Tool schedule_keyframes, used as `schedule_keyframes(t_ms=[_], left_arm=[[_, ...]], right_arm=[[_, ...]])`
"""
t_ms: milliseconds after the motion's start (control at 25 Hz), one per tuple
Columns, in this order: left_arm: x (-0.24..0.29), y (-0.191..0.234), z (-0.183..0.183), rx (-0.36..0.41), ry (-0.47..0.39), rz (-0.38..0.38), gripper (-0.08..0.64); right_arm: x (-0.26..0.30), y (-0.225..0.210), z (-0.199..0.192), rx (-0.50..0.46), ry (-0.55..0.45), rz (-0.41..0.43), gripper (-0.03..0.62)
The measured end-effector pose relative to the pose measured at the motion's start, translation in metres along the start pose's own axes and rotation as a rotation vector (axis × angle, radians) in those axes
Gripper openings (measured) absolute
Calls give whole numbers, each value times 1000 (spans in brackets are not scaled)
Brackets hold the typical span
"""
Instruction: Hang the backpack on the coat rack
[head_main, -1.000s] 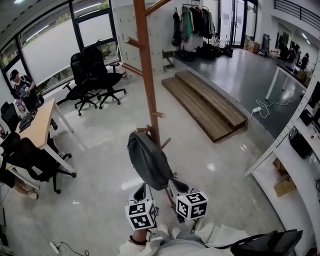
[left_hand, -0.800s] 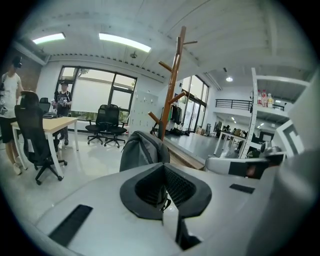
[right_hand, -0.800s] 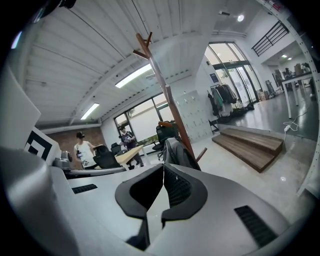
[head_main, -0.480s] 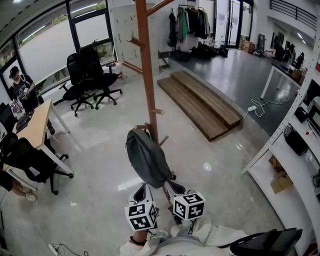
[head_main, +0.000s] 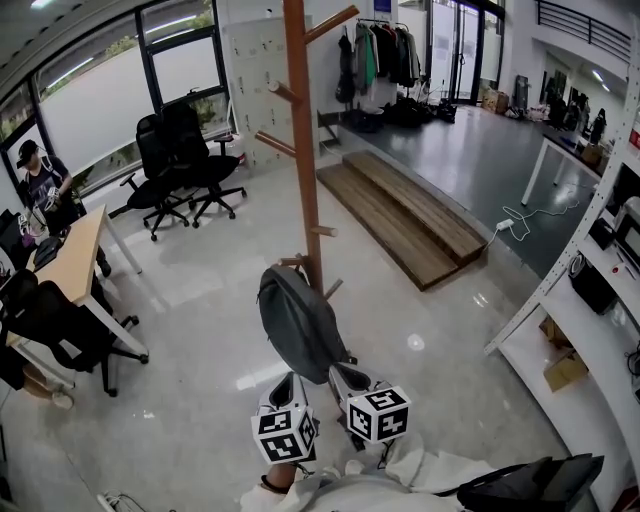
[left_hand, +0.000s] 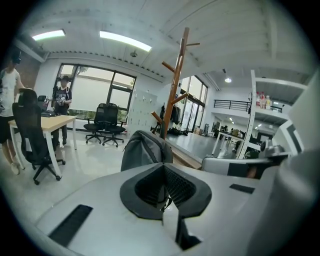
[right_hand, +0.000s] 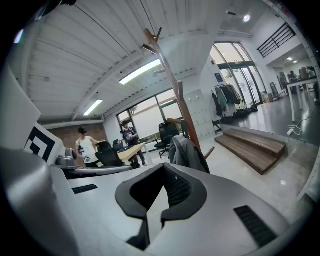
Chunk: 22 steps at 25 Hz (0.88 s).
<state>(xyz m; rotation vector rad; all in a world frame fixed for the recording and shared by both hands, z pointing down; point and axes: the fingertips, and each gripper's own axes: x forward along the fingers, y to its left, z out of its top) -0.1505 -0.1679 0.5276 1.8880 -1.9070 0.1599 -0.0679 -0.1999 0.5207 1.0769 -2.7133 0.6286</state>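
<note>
Grey fabric marks the backpack (head_main: 300, 325), which hangs on the near side of the wooden coat rack (head_main: 303, 150). Its top sits at the lowest pegs and its body slopes down along the pole towards the floor. The rack stands upright on the glossy pale floor (head_main: 200, 330), and the bare pegs higher up angle out to the left and right.

The left gripper (head_main: 287, 383) and the right gripper (head_main: 342, 372) are side by side at the near edge of the scene, just beside the lower end of the backpack. Both point up the scene towards it. In the left gripper view the jaws are pressed together with nothing between them, and the backpack fills the space just beyond their tips. In the right gripper view the jaws also meet at the tips and hold nothing. There the backpack and the pole stand a little farther off, slightly to the right of the jaw line. From the head view I cannot tell whether either tip touches the fabric.

Two black office chairs (head_main: 185, 150) stand far left by the windows. A wooden worktop (head_main: 75, 250) runs along the left edge, with a person (head_main: 40, 180) beyond it. Low wooden steps (head_main: 410, 205) lie far right of the rack, and white shelving (head_main: 590, 330) lines the right side.
</note>
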Motion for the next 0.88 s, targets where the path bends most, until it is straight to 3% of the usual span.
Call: schedule_keyframes(t_ms=[880], left_arm=[[17,14,1,0,25,-4,2]], right_arm=[[22,2,3,-16,8,7,12]])
